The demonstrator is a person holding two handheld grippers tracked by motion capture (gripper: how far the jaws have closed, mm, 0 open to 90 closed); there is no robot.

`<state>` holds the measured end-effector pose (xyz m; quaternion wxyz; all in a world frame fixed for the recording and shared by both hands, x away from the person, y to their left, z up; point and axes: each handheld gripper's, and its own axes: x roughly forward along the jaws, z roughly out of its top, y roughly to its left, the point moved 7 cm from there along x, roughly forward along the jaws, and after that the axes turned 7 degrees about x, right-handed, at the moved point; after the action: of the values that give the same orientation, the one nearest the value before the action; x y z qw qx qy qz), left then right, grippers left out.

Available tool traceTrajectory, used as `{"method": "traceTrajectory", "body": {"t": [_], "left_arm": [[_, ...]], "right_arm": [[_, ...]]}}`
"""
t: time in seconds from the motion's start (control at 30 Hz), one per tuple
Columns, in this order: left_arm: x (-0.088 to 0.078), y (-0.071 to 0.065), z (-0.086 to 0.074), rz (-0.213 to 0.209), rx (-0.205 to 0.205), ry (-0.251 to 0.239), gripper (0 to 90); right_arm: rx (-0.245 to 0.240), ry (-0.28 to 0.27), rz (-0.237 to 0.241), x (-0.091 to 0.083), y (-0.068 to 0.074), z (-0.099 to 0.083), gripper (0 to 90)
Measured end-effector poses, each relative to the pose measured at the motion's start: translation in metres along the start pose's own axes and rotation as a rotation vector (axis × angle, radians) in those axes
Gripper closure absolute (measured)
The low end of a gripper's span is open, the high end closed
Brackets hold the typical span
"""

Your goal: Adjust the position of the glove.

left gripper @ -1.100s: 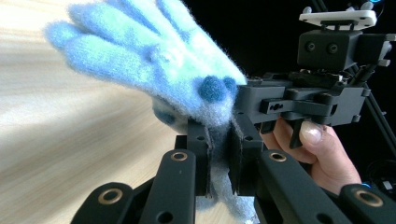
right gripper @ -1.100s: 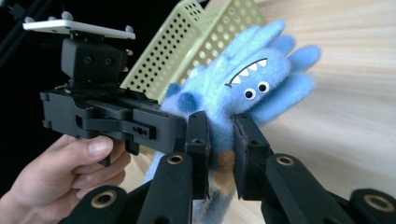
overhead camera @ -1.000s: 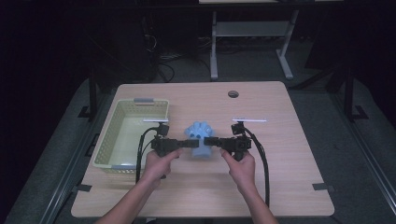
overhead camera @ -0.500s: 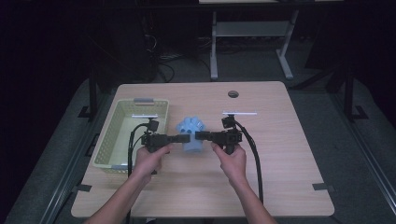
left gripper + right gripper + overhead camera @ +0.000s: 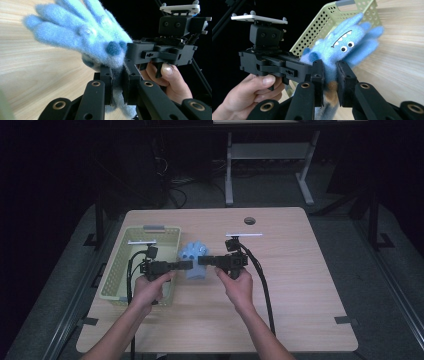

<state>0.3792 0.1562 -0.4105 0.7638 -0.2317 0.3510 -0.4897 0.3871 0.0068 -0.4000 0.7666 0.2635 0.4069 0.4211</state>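
The plush toy (image 5: pixel 194 261) hangs between both claws, right of the basket (image 5: pixel 116 270).

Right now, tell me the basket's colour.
Pale yellow-green basket, best in the right gripper view.

Fuzzy blue monster toy (image 5: pixel 195 260), lifted off the table, beside basket (image 5: pixel 120 270).

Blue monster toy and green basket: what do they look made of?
Blue monster toy: soft plush, apparently fleece, with fuzzy matte pile and stitched-looking teeth and eyes. Green basket: probably moulded plastic, pale green, smooth and slightly glossy, its walls pierced by regular rows of holes.
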Motion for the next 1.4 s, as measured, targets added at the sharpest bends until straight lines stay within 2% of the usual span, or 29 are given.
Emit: {"method": "traceTrajectory", "body": {"t": [0.63,1.07,1.4], "left_arm": [[-0.030,0.008,0.009,0.021,0.010,-0.023,80.8],[-0.054,0.020,0.008,0.029,-0.006,-0.041,80.9],[-0.066,0.026,0.006,0.041,-0.020,-0.050,80.9]], "right_arm": [[-0.037,0.039,0.008,0.024,0.020,0.012,77.3],[-0.060,0.075,0.010,0.050,0.033,0.013,77.3],[-0.064,0.098,0.021,0.063,0.040,0.012,77.3]]}}
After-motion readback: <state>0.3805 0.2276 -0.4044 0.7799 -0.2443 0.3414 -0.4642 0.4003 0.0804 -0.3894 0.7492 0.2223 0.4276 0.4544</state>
